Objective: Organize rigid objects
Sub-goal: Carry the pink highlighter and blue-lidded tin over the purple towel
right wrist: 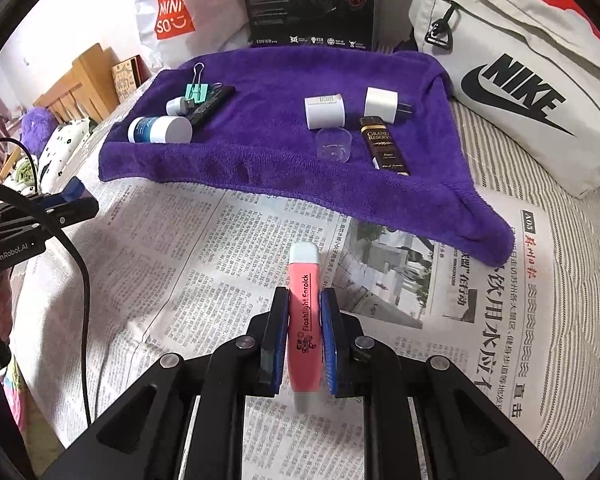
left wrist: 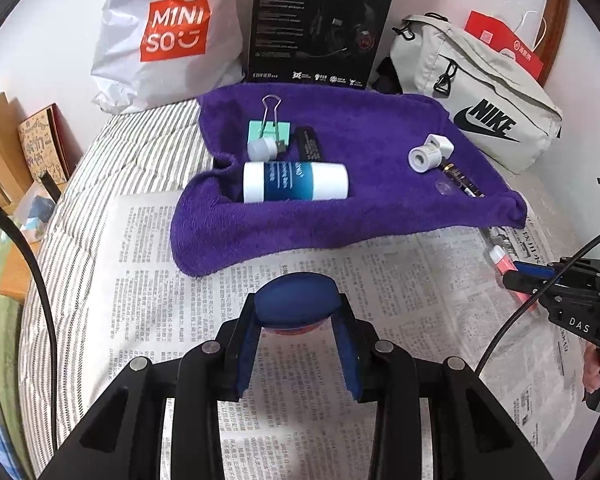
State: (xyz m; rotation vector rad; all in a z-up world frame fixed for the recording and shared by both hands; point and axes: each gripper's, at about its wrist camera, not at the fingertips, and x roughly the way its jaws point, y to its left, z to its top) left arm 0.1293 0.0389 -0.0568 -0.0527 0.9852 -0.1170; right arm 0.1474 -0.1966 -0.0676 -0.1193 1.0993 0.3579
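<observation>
A pink highlighter [right wrist: 305, 320] sits clamped between the right gripper [right wrist: 305, 304]'s blue-padded fingers [right wrist: 328, 344], above newspaper [right wrist: 180, 280] spread on a striped bed. The left gripper [left wrist: 298, 308] grips a blue-lidded round object [left wrist: 296, 300] with its fingers partly apart. Beyond, a purple towel [right wrist: 280, 168] carries a white-capped bottle [right wrist: 160, 130], binder clip [right wrist: 198, 90] and two white chargers [right wrist: 326, 111].

Left tool [left wrist: 298, 320] grips blue round object [left wrist: 296, 300] over newspaper [left wrist: 380, 280]; purple towel [left wrist: 360, 216] beyond.
</observation>
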